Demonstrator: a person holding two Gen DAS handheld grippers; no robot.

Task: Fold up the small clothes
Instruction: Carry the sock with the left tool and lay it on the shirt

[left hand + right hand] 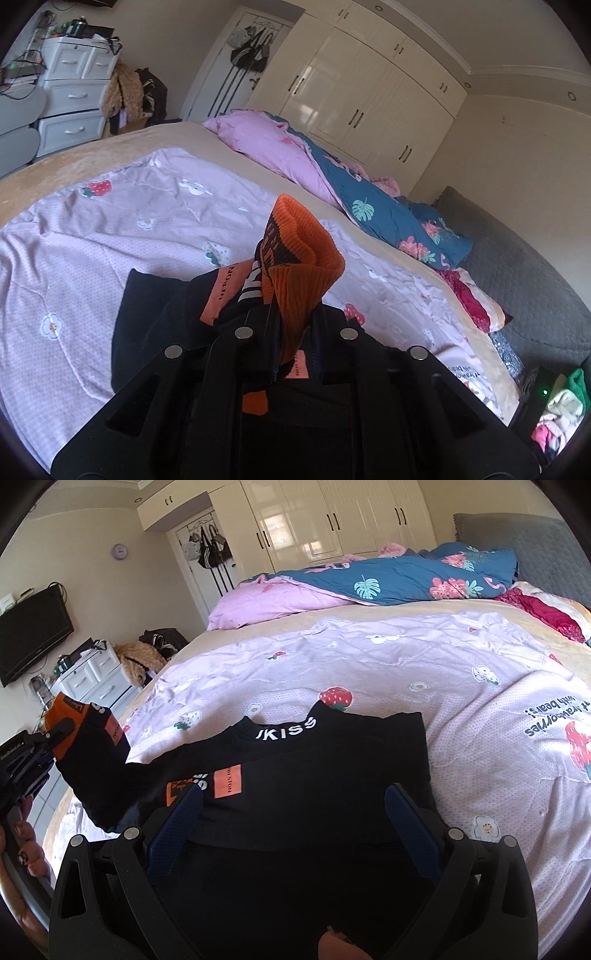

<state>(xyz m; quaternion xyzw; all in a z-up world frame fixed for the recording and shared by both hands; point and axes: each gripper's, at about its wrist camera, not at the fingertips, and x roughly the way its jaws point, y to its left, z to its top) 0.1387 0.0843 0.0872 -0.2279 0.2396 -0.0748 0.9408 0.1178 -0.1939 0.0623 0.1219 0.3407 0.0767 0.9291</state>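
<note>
A small black sweater (314,775) with white lettering and orange patches lies on the pink strawberry-print sheet (406,664) of the bed. My left gripper (293,317) is shut on its orange ribbed cuff (303,266) and holds that sleeve lifted off the bed; it shows at the left of the right wrist view (55,734). My right gripper (291,808) is open, its blue-padded fingers (177,823) spread just above the sweater's near edge. The sweater's lower part is hidden under both grippers.
A rolled pink and blue floral quilt (388,579) lies along the far side of the bed, with a red blanket (546,613) by the grey headboard (517,542). White drawers (74,92) and wardrobes (369,92) stand beyond. A pile of clothes (557,417) sits off the bed edge.
</note>
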